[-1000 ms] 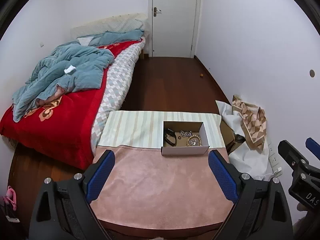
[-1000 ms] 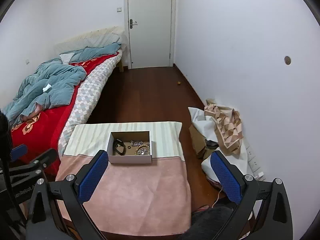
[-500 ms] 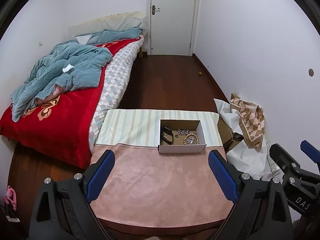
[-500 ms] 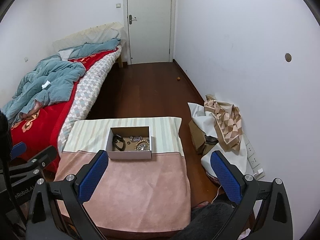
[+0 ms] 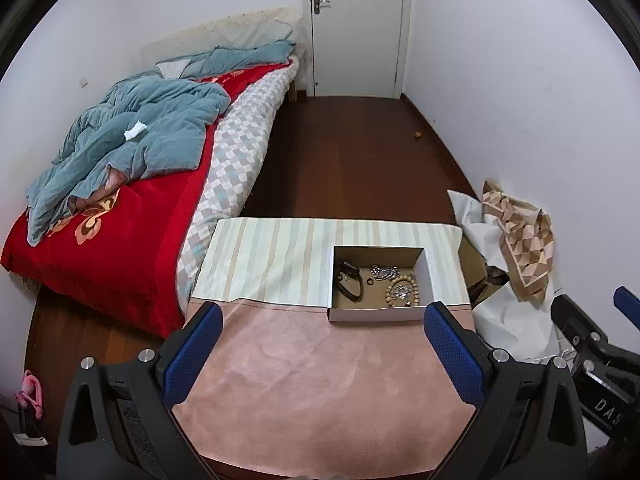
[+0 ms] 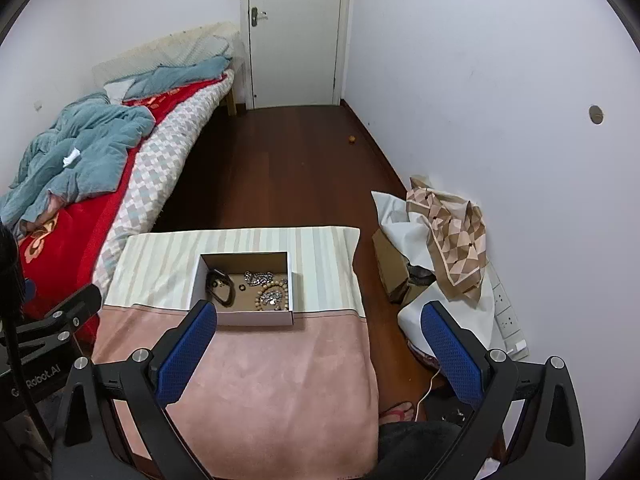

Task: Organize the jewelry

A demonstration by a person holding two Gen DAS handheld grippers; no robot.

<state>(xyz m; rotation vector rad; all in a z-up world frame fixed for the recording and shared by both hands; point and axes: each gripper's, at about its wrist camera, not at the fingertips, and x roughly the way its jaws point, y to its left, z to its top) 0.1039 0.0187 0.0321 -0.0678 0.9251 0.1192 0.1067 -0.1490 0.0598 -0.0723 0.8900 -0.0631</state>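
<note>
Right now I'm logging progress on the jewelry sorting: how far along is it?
Barely started. Done: nothing visibly sorted; the bead bracelet, silver chain and small ring lie loose together in the cardboard box. In hand: nothing; the left tool is opening, the right tool open, both empty. Left: every piece.

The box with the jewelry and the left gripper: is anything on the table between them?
No. In the left wrist view only bare pink cloth lies between the opening left gripper and the box. Nothing is between its jaws.
</note>
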